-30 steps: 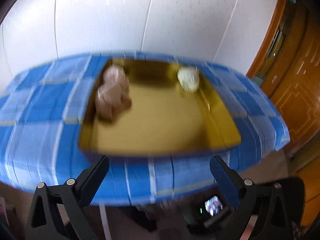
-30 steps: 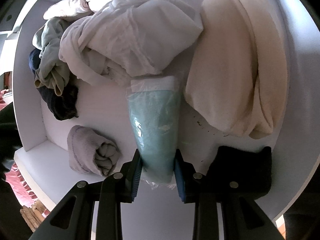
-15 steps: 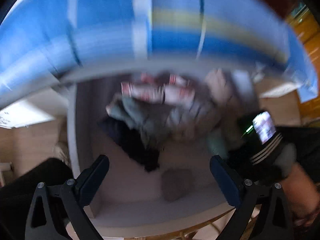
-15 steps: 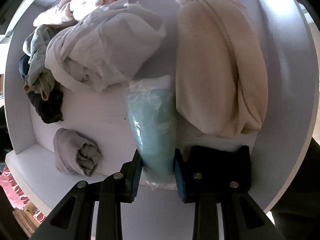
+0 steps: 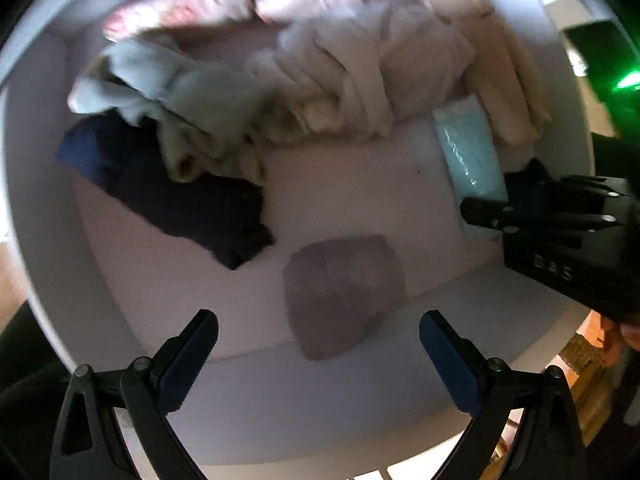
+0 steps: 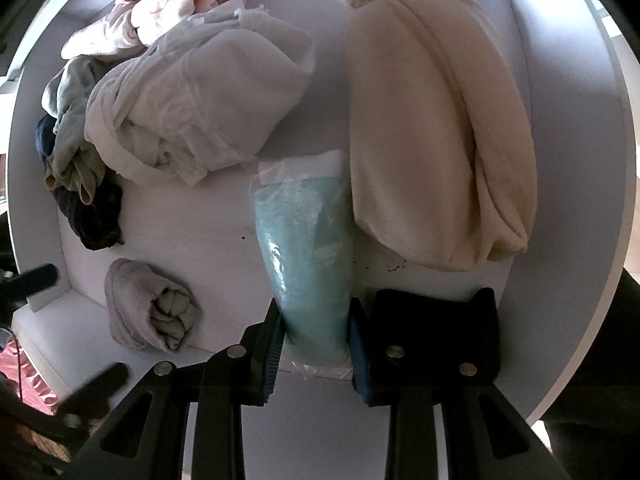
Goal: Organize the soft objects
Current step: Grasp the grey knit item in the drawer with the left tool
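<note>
My right gripper [image 6: 316,320] is shut on a teal cloth in a clear plastic bag [image 6: 308,248], which lies on the white shelf floor [image 6: 192,216]. The left wrist view shows that bagged teal cloth [image 5: 468,156] in the right gripper [image 5: 560,224] at the right edge. My left gripper [image 5: 318,332] is open and empty, pointing down over a grey rolled cloth [image 5: 344,288]. That grey roll [image 6: 148,308] sits near the shelf's front left corner. The left gripper's dark fingers [image 6: 100,380] show blurred at the lower left of the right wrist view.
A cream rolled blanket [image 6: 432,120] lies right of the teal pack, touching it. A crumpled white garment [image 6: 200,100], pink patterned cloth [image 6: 180,12], grey-green garment [image 6: 72,120] and navy cloth [image 6: 92,216] crowd the left and back. White walls enclose the shelf.
The left gripper swung down from the blue checked table with the gold tray to the white shelf, still open. The right gripper kept its hold on the teal pack without moving.
</note>
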### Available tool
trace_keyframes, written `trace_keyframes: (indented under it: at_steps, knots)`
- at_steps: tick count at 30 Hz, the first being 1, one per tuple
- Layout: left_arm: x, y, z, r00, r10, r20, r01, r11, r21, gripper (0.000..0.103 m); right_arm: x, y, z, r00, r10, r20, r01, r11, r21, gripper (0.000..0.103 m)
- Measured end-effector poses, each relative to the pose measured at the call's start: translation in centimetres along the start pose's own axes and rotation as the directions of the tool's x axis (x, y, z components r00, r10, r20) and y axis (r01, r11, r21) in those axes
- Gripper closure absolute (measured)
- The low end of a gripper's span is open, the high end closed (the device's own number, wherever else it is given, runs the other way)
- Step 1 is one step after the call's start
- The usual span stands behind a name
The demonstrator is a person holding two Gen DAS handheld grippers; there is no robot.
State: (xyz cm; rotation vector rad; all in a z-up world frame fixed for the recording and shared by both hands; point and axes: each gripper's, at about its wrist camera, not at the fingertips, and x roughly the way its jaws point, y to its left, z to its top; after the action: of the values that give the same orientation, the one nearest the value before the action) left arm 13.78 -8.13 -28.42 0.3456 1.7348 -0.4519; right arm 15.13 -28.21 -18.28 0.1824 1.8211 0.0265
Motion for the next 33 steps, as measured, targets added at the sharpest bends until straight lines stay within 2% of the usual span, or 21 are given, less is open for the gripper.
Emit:
trace_keyframes:
  at_steps: [3, 7, 9, 11, 13, 15, 18, 20, 25, 27, 29, 30, 33]
  knots:
    - [1.2, -0.4, 0.3, 0.999, -0.022, -0.041, 0.021, 1.0, -0.011, 0.002, -0.2, -0.9, 0.0, 1.0, 0.003, 0.0, -0.003, 1.0, 0.003, 0.073]
    - [2.7, -0.6, 0.3, 0.998, 0.02, -0.064, -0.021, 1.0, -0.014, 0.002, -0.3, -1.2, 0.2, 1.0, 0.003, -0.001, -0.003, 1.0, 0.002, 0.073]
    - [3.2, -0.3, 0.2, 0.998, 0.014, -0.067, -0.016, 0.999, -0.031, 0.004, -0.4, -1.3, 0.2, 1.0, 0.002, -0.001, -0.002, 1.0, 0.003, 0.073]
    - [3.5, 0.6, 0.0, 0.997, -0.031, -0.068, 0.026, 0.998, -0.064, 0.021, -0.4, -1.2, 0.2, 1.0, 0.003, -0.001, -0.003, 1.0, 0.004, 0.073]
    - [3.5, 1.4, -0.2, 0.997, -0.049, -0.06, 0.043, 0.995, -0.095, 0.03, -0.4, -1.2, 0.2, 1.0, 0.003, -0.001, -0.003, 1.0, 0.004, 0.073]
    - [2.9, 2.6, -0.4, 1.0, -0.014, -0.025, 0.011, 0.991, -0.133, 0.03, -0.4, -1.2, 0.2, 1.0, 0.002, -0.002, -0.002, 1.0, 0.003, 0.073]
    - [2.1, 4.4, -0.8, 0.999, -0.046, 0.021, 0.05, 0.974, -0.219, 0.026, -0.3, -1.2, 0.2, 1.0, 0.0, -0.002, 0.0, 1.0, 0.001, 0.073]
    - [1.9, 5.1, -1.1, 0.997, -0.068, 0.043, 0.077, 0.964, -0.254, 0.011, -0.2, -1.3, 0.1, 1.0, -0.001, -0.002, 0.001, 1.0, -0.001, 0.073]
    - [2.4, 4.9, -1.3, 0.996, -0.085, 0.024, 0.088, 0.962, -0.257, 0.009, -0.2, -1.2, 0.1, 1.0, -0.002, -0.002, 0.002, 1.0, 0.0, 0.073]
    - [3.2, 4.8, -1.9, 0.997, -0.082, 0.011, 0.083, 0.964, -0.253, 0.011, -0.2, -1.2, 0.1, 1.0, -0.003, -0.003, 0.003, 1.0, -0.001, 0.073]
    - [3.7, 5.1, -1.8, 0.998, -0.067, 0.006, 0.066, 0.967, -0.245, 0.028, -0.2, -1.2, 0.1, 1.0, -0.003, -0.002, 0.003, 1.0, -0.001, 0.073]
    - [3.8, 5.3, -2.0, 0.997, -0.071, 0.004, 0.07, 0.967, -0.246, 0.03, -0.2, -1.2, 0.1, 1.0, -0.003, -0.002, 0.003, 1.0, -0.001, 0.073]
    - [3.9, 5.7, -2.0, 0.997, -0.074, 0.006, 0.074, 0.966, -0.246, 0.031, -0.2, -1.1, 0.1, 1.0, -0.001, 0.002, 0.001, 1.0, -0.003, 0.073]
